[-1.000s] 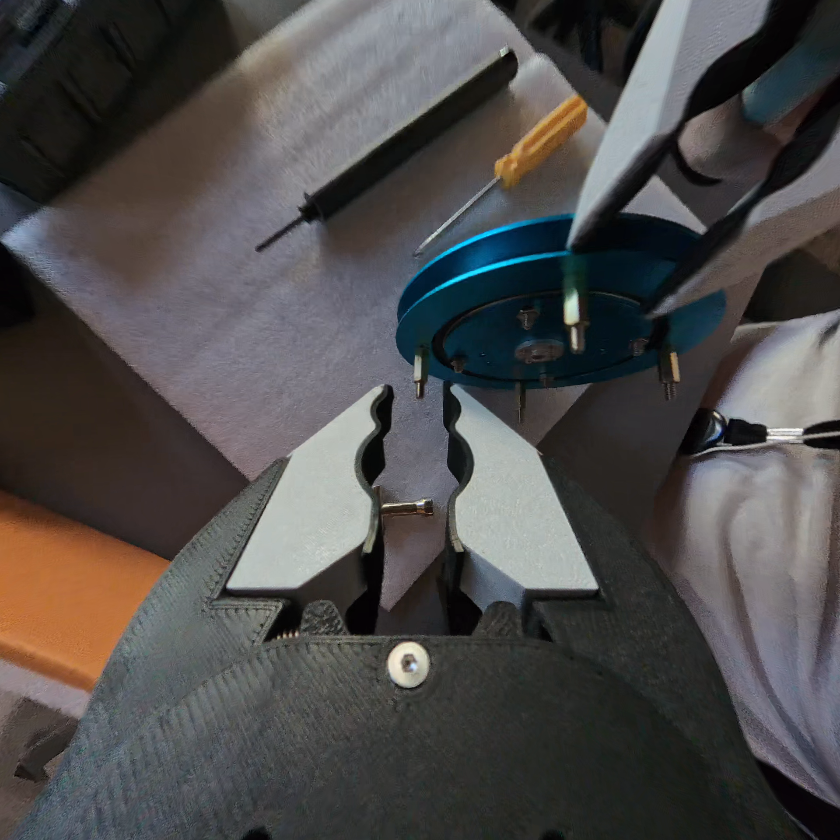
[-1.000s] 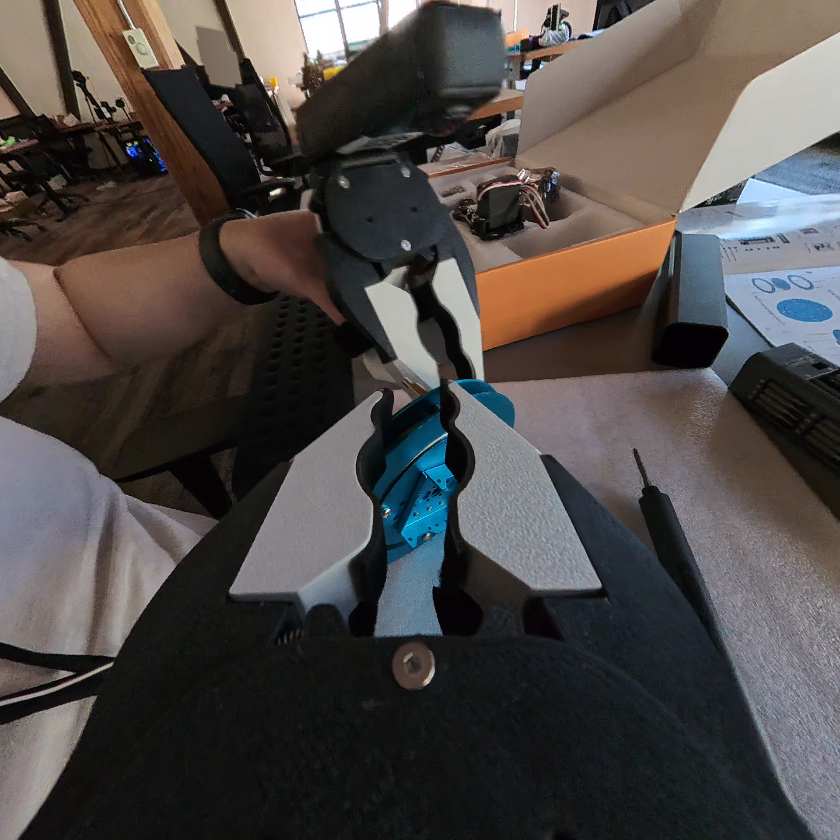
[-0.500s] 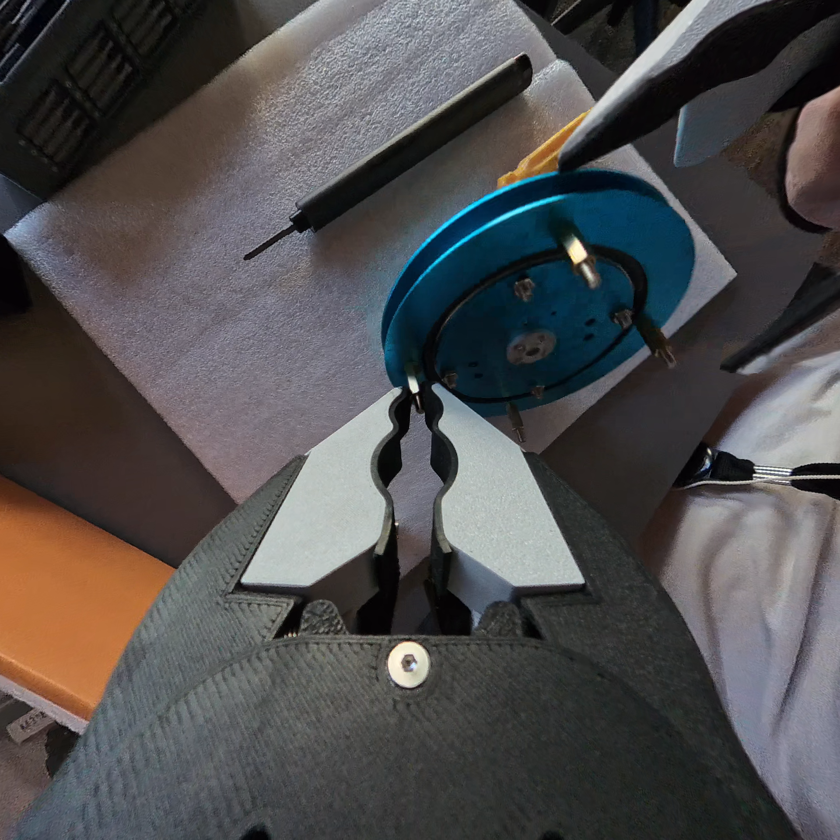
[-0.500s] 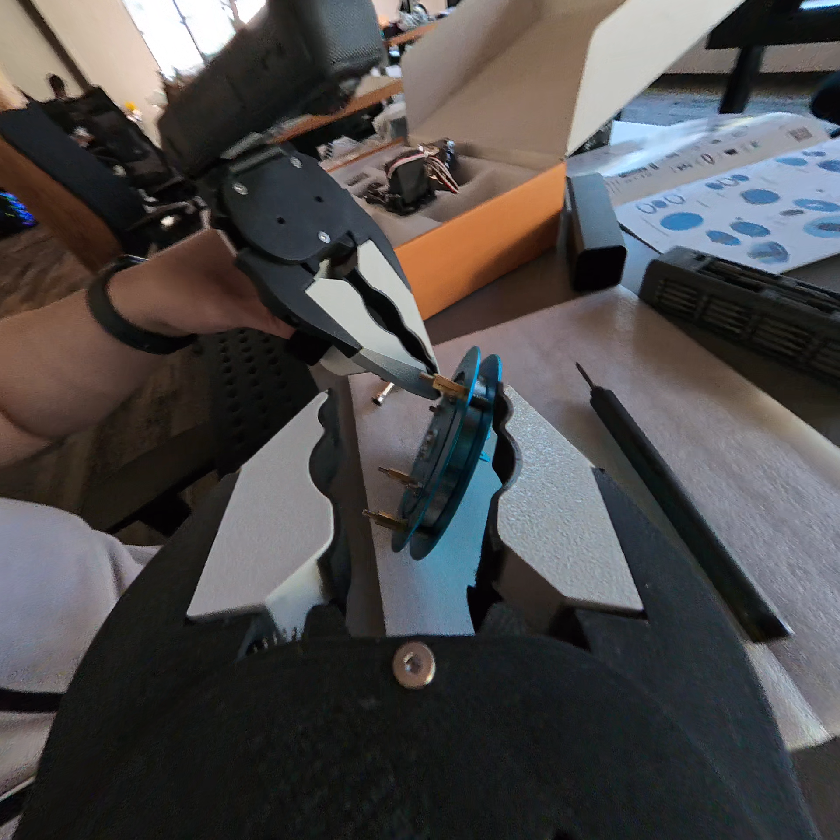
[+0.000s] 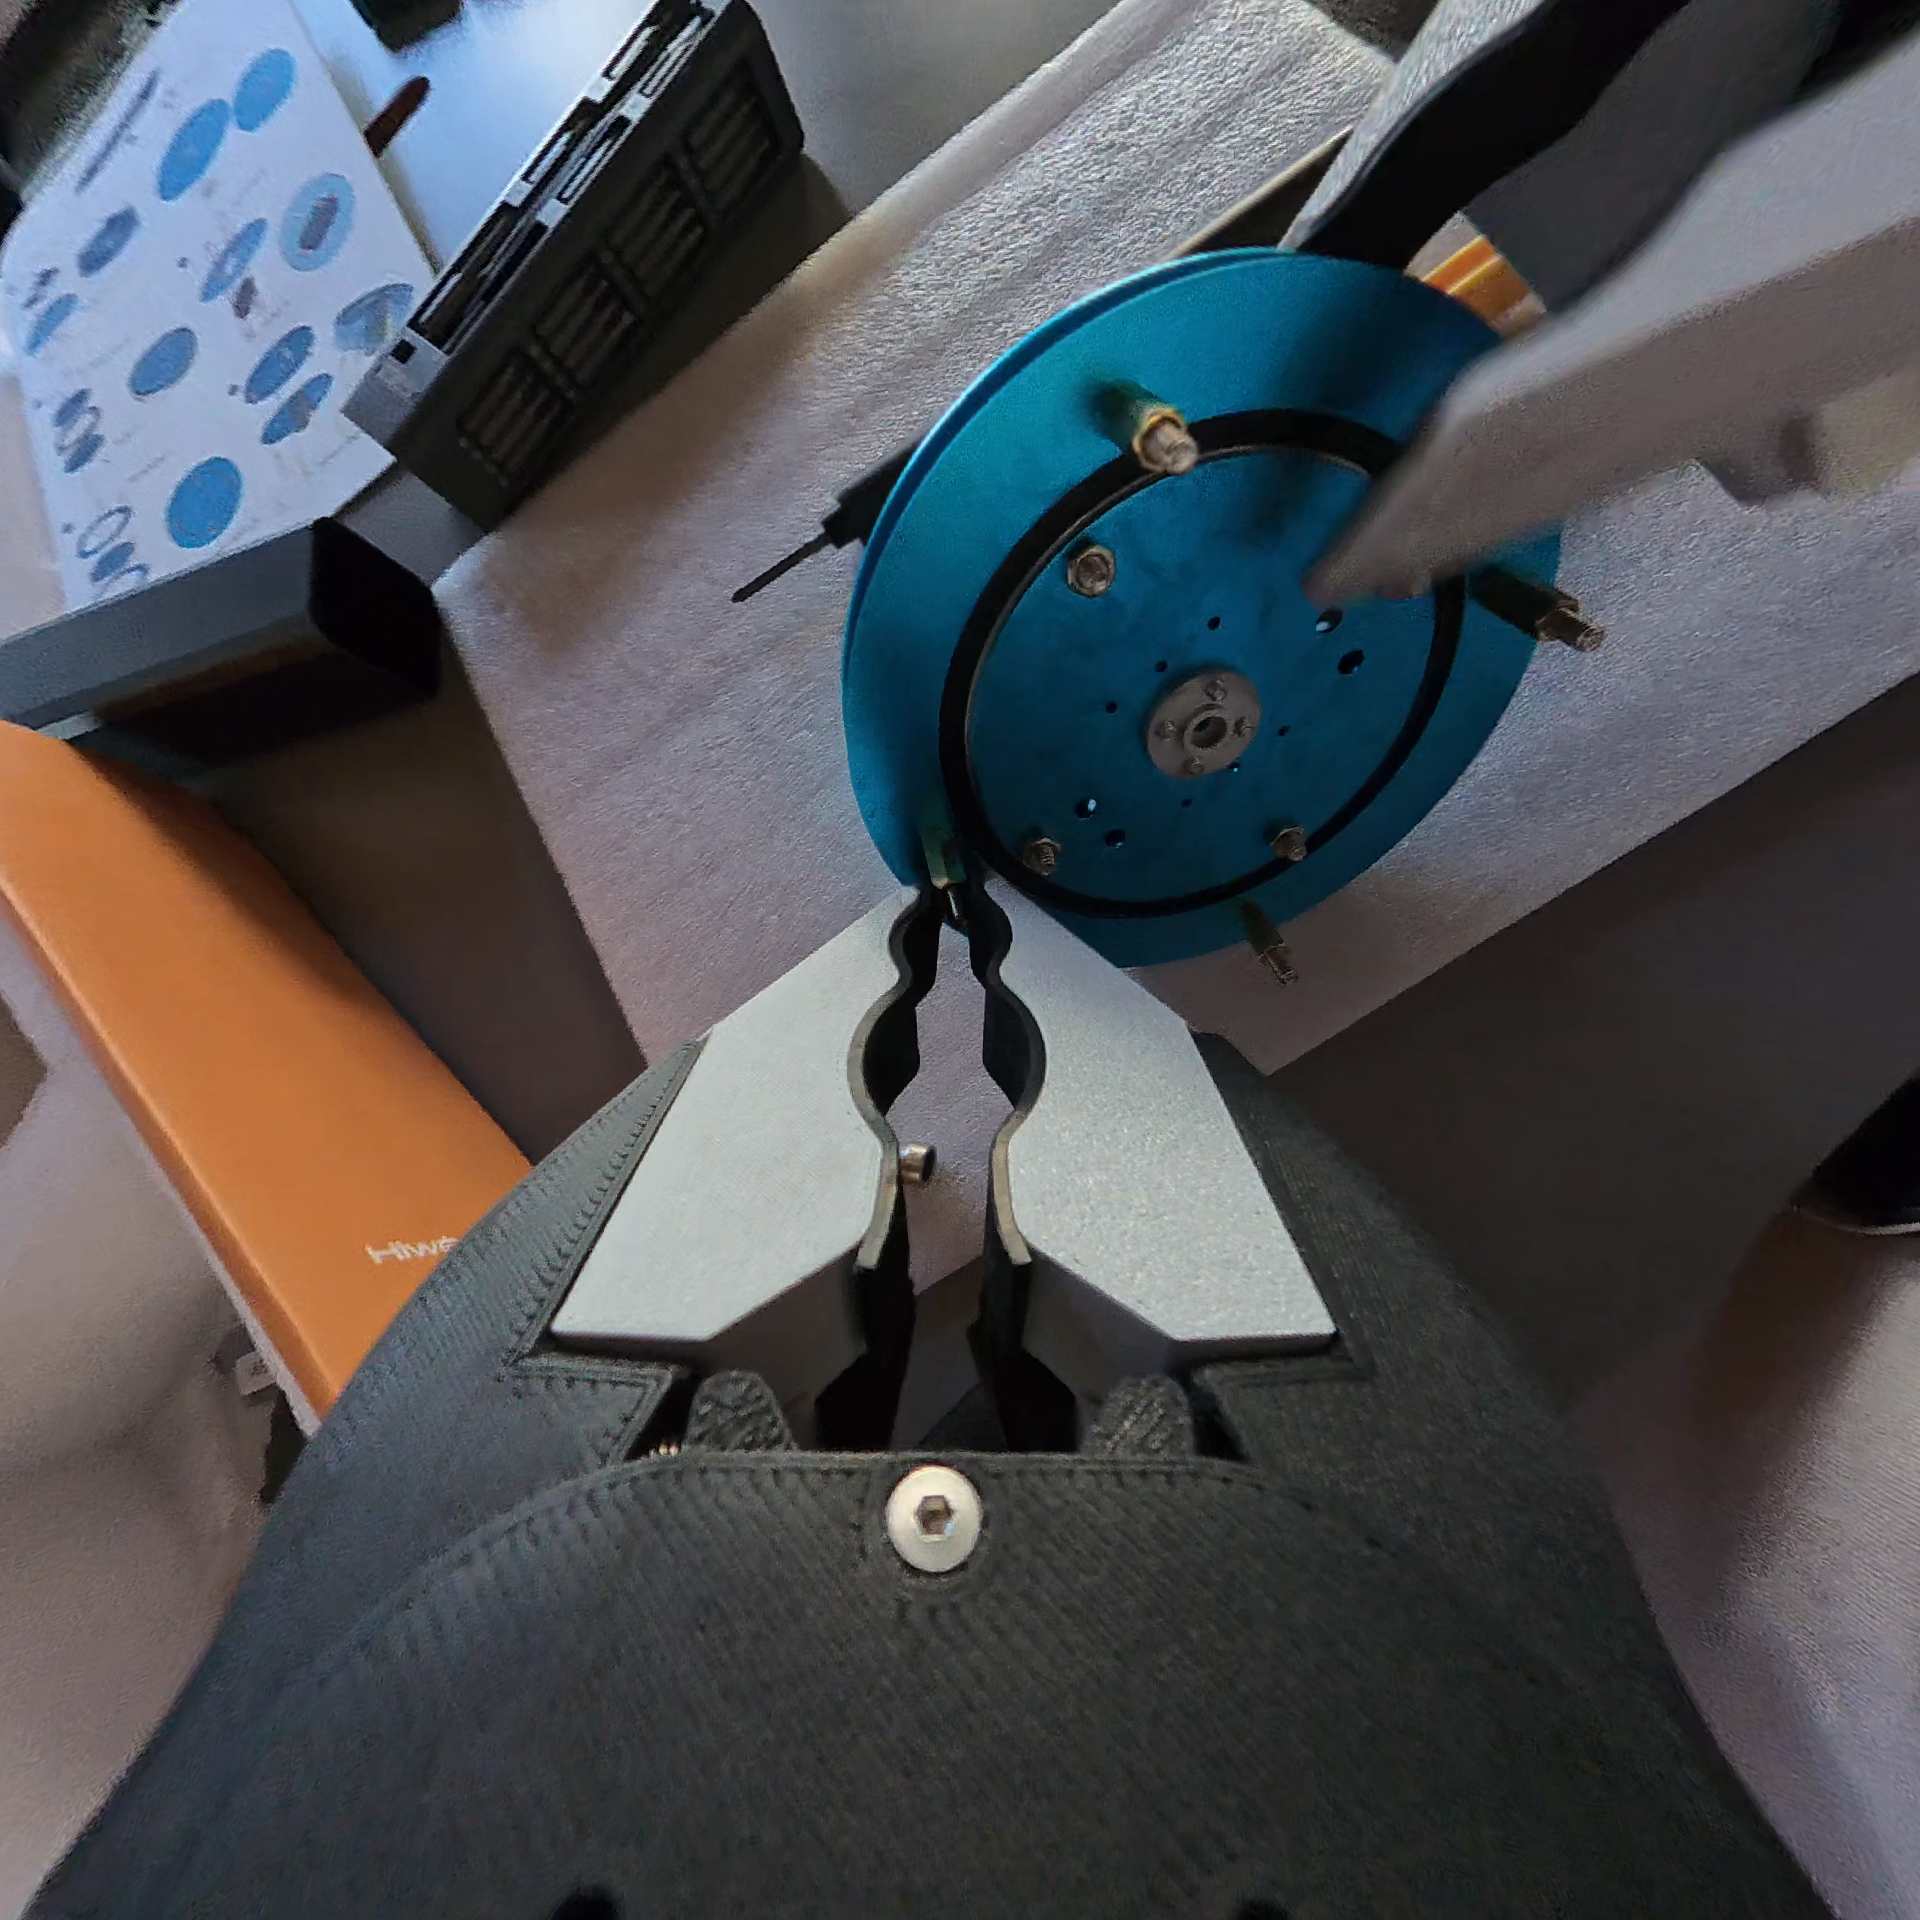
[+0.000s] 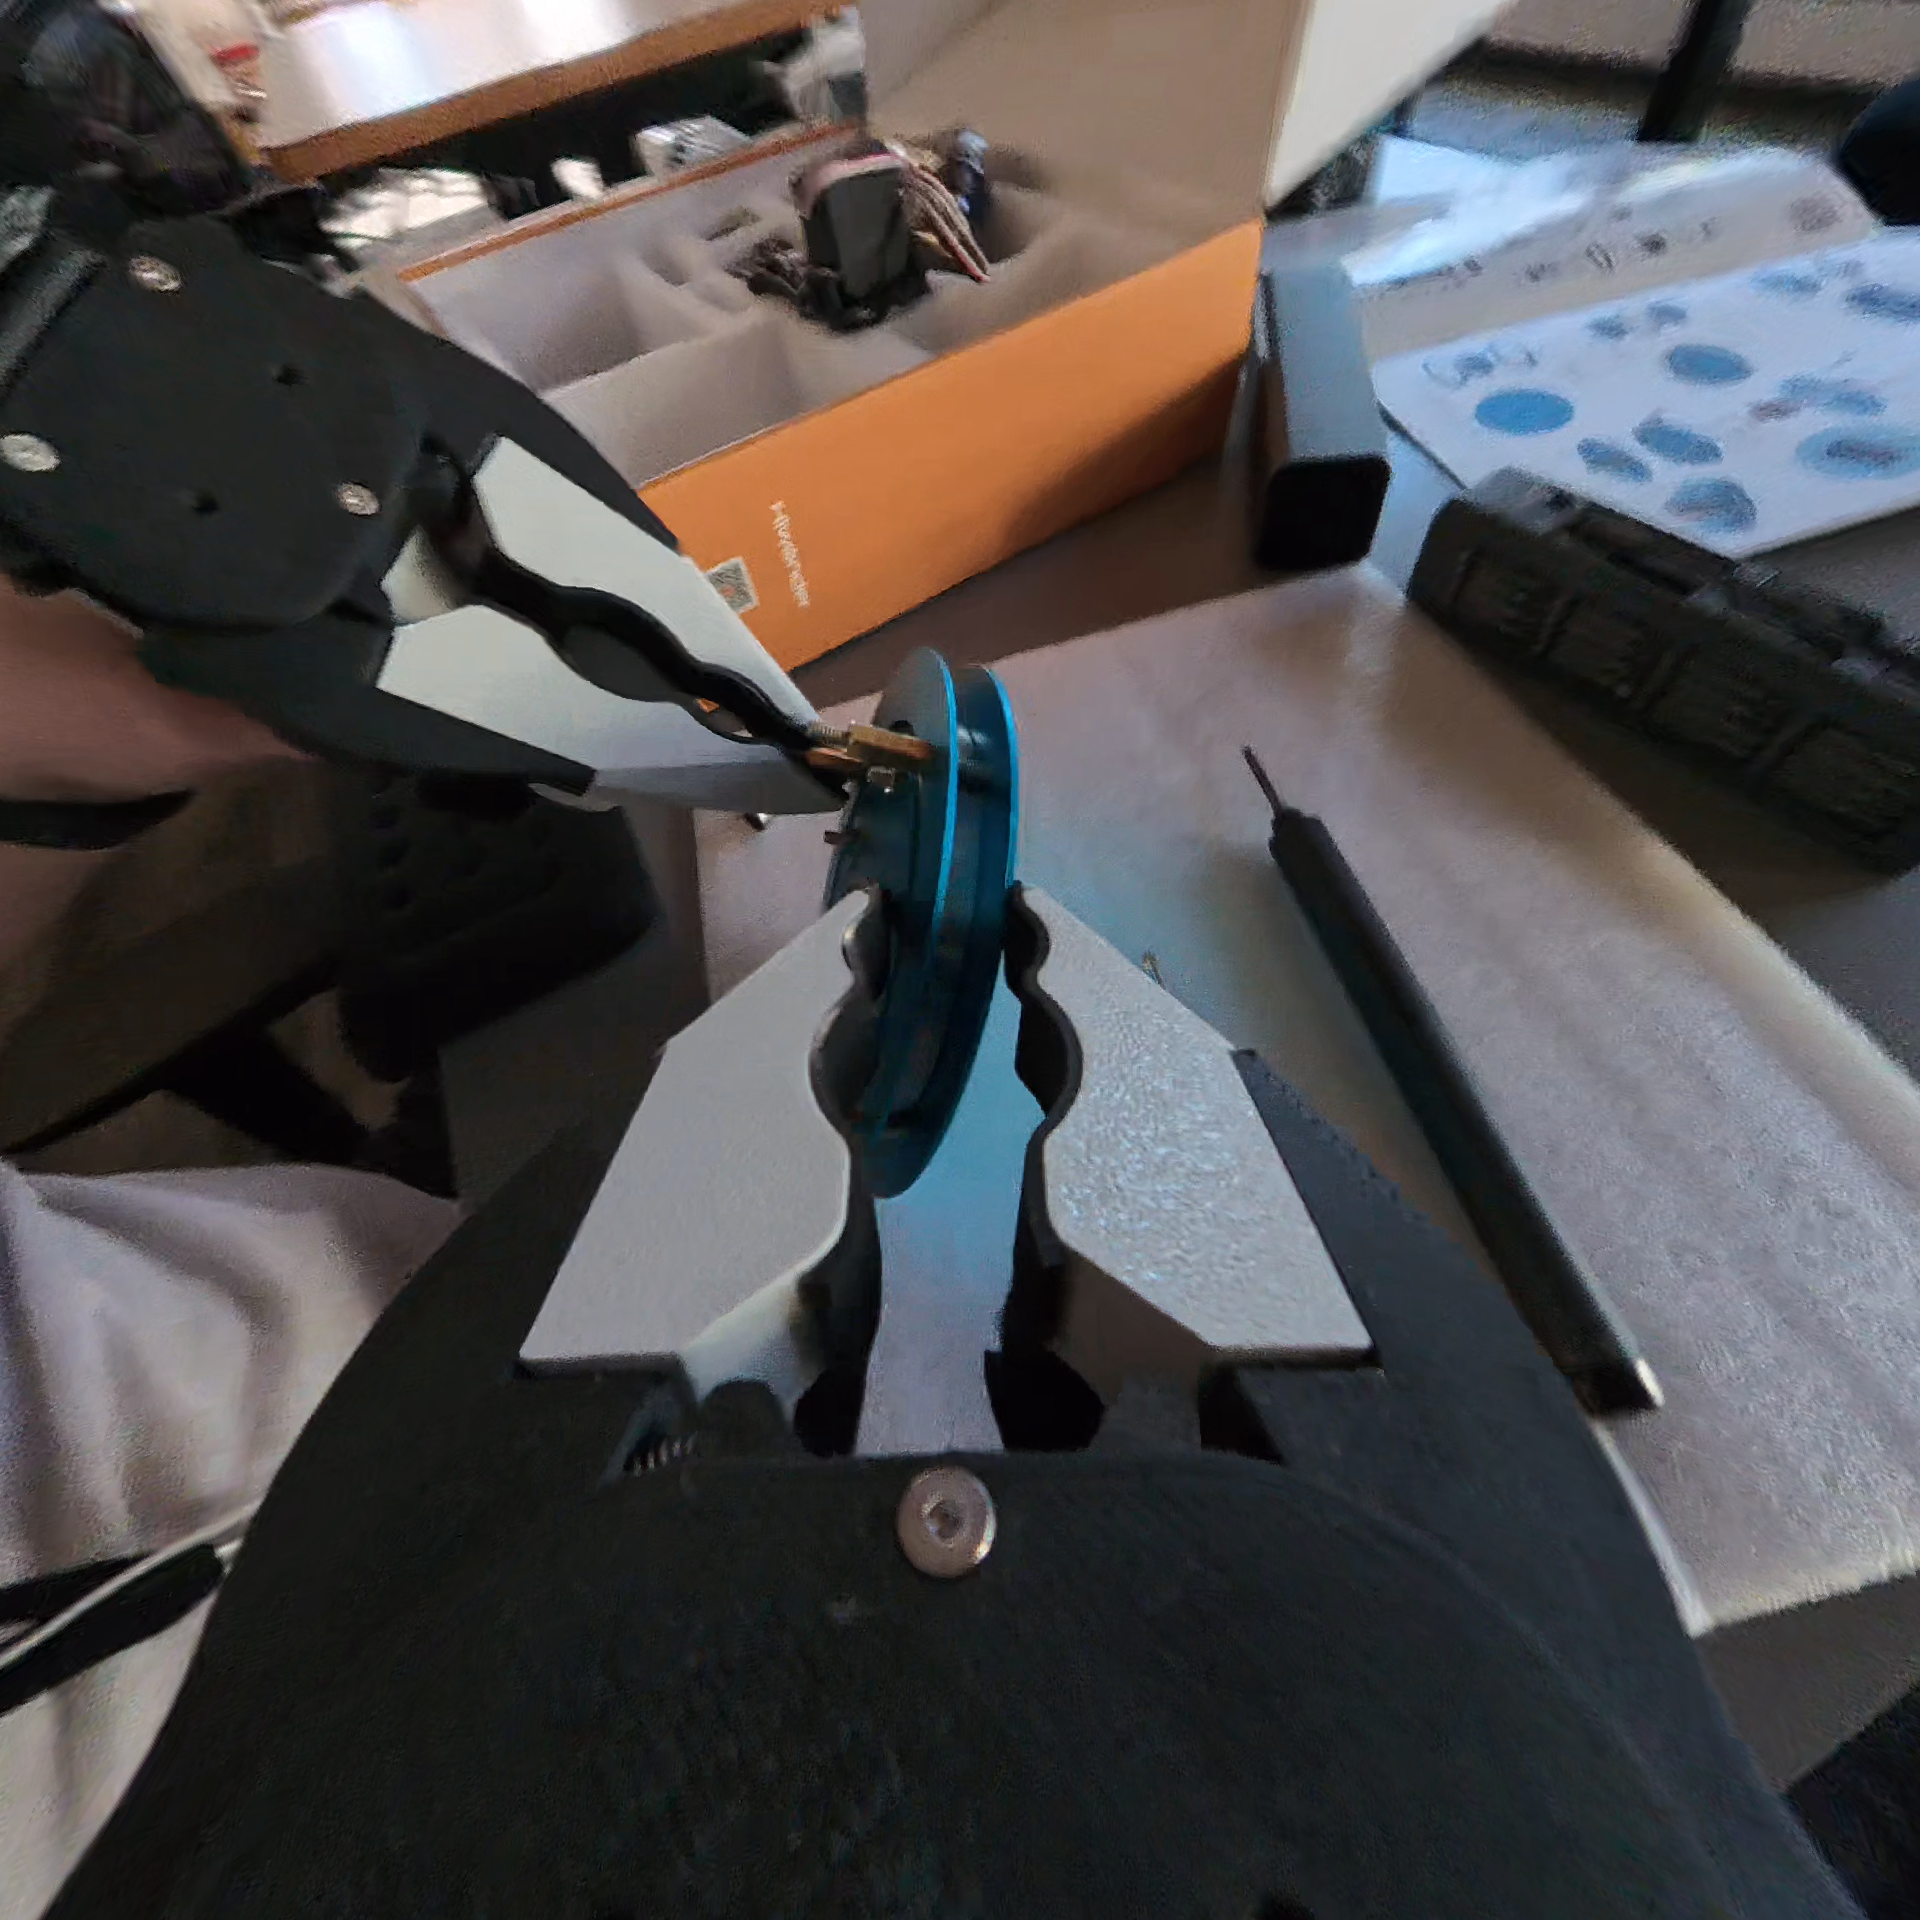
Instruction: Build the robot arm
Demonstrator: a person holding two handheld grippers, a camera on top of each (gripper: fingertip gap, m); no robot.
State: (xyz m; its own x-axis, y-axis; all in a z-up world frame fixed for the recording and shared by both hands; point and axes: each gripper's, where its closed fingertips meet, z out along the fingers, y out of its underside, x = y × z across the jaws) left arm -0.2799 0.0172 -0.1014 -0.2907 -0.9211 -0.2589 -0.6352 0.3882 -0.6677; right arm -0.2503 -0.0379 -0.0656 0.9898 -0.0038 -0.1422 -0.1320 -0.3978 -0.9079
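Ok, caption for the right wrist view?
Right gripper clamps blue disc; left gripper pinches its brass standoff.

Print on orange box [image 6: 935, 499], printed sheet [image 5: 177, 312], words withheld

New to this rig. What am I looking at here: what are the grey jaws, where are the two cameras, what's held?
No robot arm: a person holds two hand grippers, a camera on each looking along its fingers. The left gripper pinches a brass standoff on a blue disc assembly. The right gripper clamps that disc by its rim, holding it on edge above a white foam pad. On the pad lies a black screwdriver. Behind: an orange box, a black bit case, a printed sheet.
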